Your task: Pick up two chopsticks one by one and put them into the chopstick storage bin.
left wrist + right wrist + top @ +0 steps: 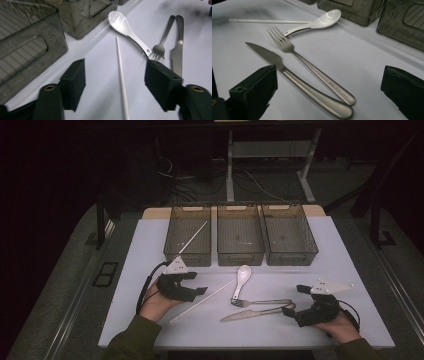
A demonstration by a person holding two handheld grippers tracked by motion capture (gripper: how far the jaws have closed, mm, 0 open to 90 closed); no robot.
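A person seated at a white-covered worktop (150, 250) holds a two-jawed tool in each hand. The left tool (115, 85) hangs low over a white chopstick (121, 75) that lies flat on the cloth; its jaws stand apart, one on either side of the stick, and neither pad touches it. From above, that chopstick runs diagonally from near the left hand up toward a white ceramic spoon (242, 279), whose bowl points at the bins. Just right of the stick's far end lie a steel fork (260, 302) and a steel knife (250, 313), side by side, their handles meeting near the right tool (292, 310). The right tool rests low at the near right of the worktop, jaws wide apart with nothing between the pads, the knife handle passing close by one jaw. Three dark mesh bins sit in a row at the far side; the left bin (187, 236) holds a second white chopstick (194, 236) leaning against its wall, beside the middle bin (239, 236) and the right bin (289, 235).
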